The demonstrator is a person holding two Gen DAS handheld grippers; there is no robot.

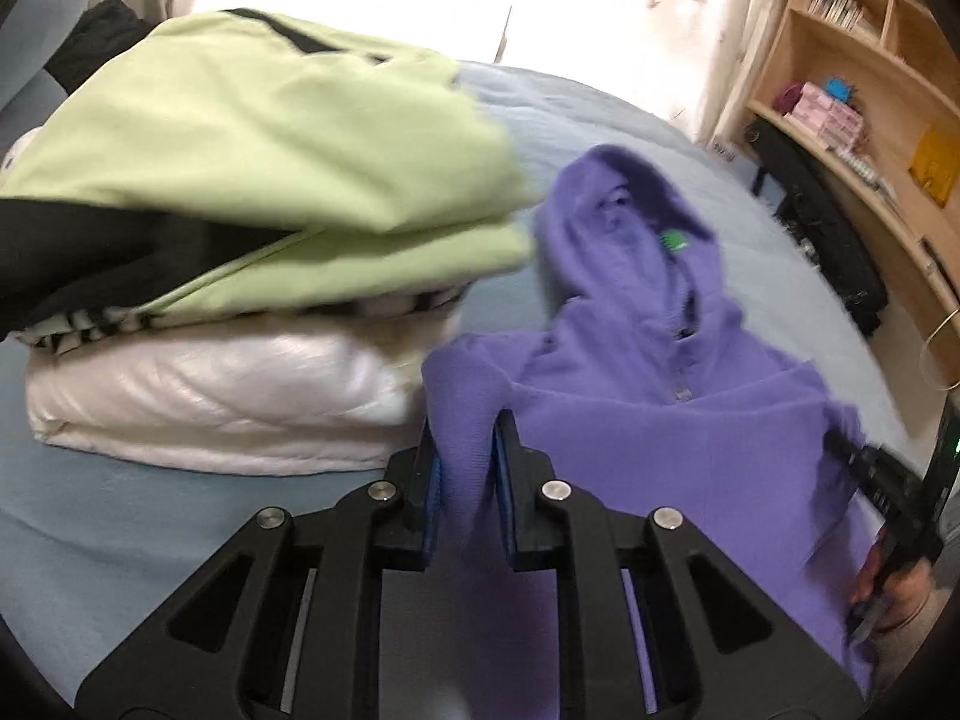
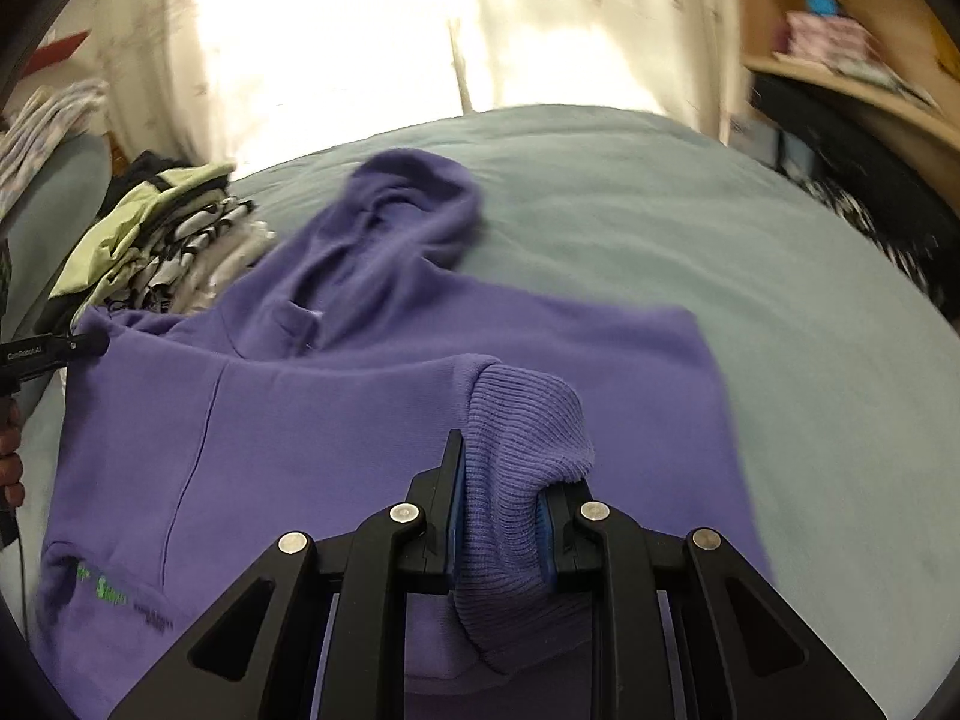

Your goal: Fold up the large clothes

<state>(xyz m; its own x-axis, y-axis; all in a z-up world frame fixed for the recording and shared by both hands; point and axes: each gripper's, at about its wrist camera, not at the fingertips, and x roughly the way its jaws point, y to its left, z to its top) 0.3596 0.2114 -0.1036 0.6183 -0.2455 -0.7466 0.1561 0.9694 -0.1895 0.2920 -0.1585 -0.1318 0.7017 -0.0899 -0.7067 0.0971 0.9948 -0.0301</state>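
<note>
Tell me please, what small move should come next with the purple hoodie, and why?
Probably lift both grippers together and carry the near edge toward the hood. The left gripper and right gripper each pinch the hoodie, which lies flat on the bed.

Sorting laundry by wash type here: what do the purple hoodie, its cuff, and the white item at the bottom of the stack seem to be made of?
The purple hoodie looks like matte cotton-type fleece knit, soft with no sheen. Its cuff, clamped in the right tool, is ribbed knit, with fine parallel ridges showing. The white item looks like glossy, puffy synthetic shell, probably padded nylon or polyester; it shines and bulges. The fibres themselves cannot be confirmed.
</note>
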